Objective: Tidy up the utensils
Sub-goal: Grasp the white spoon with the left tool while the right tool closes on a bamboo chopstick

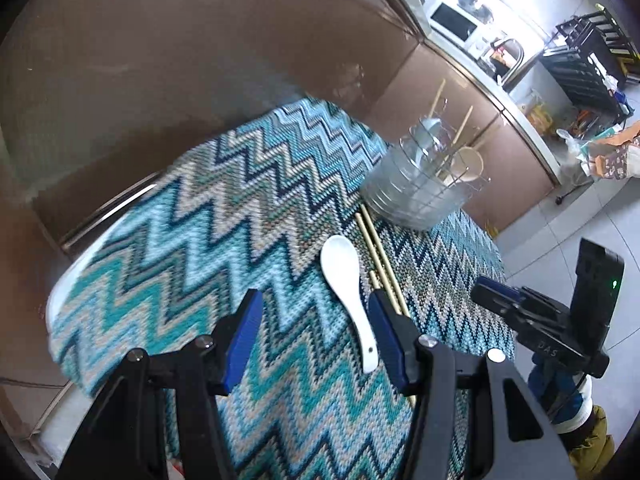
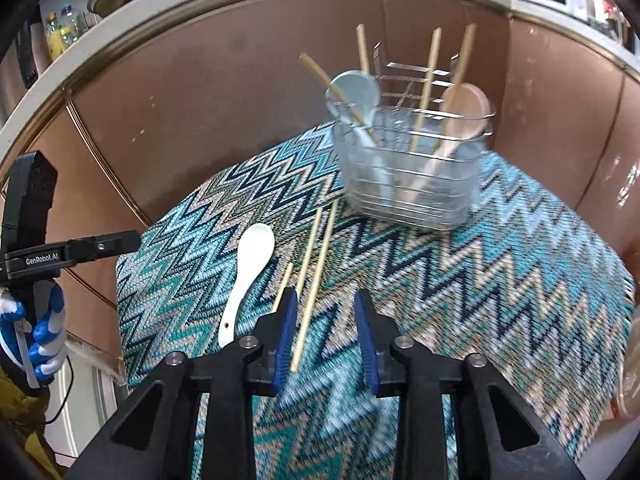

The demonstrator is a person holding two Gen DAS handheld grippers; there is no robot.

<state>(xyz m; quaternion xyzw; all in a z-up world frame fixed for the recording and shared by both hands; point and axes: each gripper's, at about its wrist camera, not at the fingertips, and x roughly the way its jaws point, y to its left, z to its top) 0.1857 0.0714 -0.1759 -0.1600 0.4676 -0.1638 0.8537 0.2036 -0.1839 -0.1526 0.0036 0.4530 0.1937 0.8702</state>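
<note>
On the zigzag cloth [image 1: 192,240] lies a white ceramic spoon [image 1: 344,272], with loose chopsticks [image 1: 380,256] just right of it. My left gripper [image 1: 316,304] is open, the spoon's handle lying between its jaws close to the right pad. The right wrist view shows the same spoon [image 2: 248,272] left of the chopsticks [image 2: 320,248]. One stick's near end lies inside the open right gripper [image 2: 326,304], by its left pad. A wire basket [image 2: 412,176] behind them holds a pale blue spoon, a wooden spoon and several chopsticks.
The basket [image 1: 416,192] stands at the cloth's far edge. Brown cabinet fronts [image 2: 224,92] rise behind the table, with a counter and microwave [image 1: 456,20] beyond. The right gripper [image 1: 486,290] hangs off the table's right side. A gloved hand [image 2: 44,332] holds the left gripper [image 2: 128,240].
</note>
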